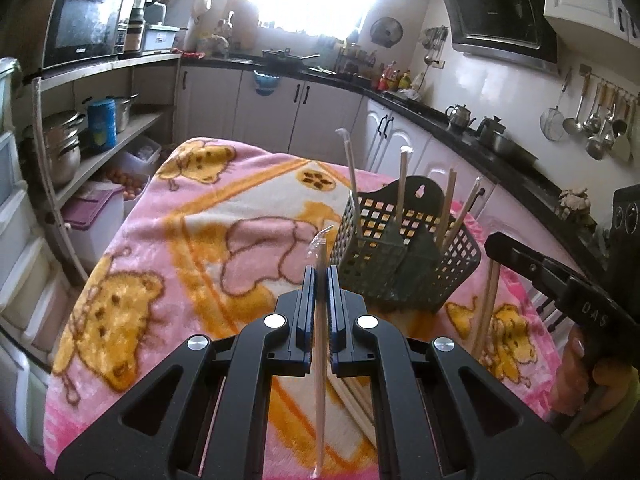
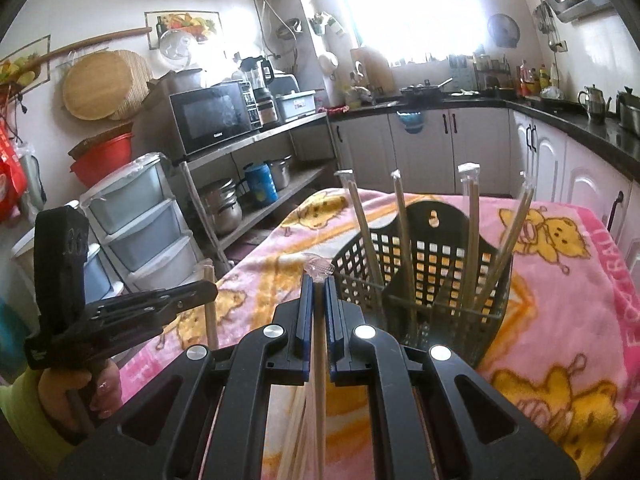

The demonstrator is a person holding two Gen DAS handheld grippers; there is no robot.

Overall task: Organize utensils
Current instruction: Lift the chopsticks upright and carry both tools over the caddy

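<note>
A black plastic utensil basket (image 1: 404, 252) stands on the pink blanket-covered table (image 1: 160, 240), with several wrapped chopstick pairs upright in it; it also shows in the right wrist view (image 2: 424, 276). My left gripper (image 1: 319, 276) is shut on a wrapped chopstick pair (image 1: 320, 344), just left of the basket. My right gripper (image 2: 318, 284) is shut on another wrapped chopstick pair (image 2: 318, 380), just left of the basket's near side. Each gripper shows in the other's view, the right (image 1: 496, 246) and the left (image 2: 208, 290). More wrapped chopsticks (image 1: 360, 400) lie on the blanket below.
A metal shelf rack (image 2: 256, 140) with a microwave, pots and a blue can stands left of the table. Plastic drawers (image 2: 140, 224) stand beside it. Counters with kettles (image 1: 460, 116) and white cabinets run along the back and right.
</note>
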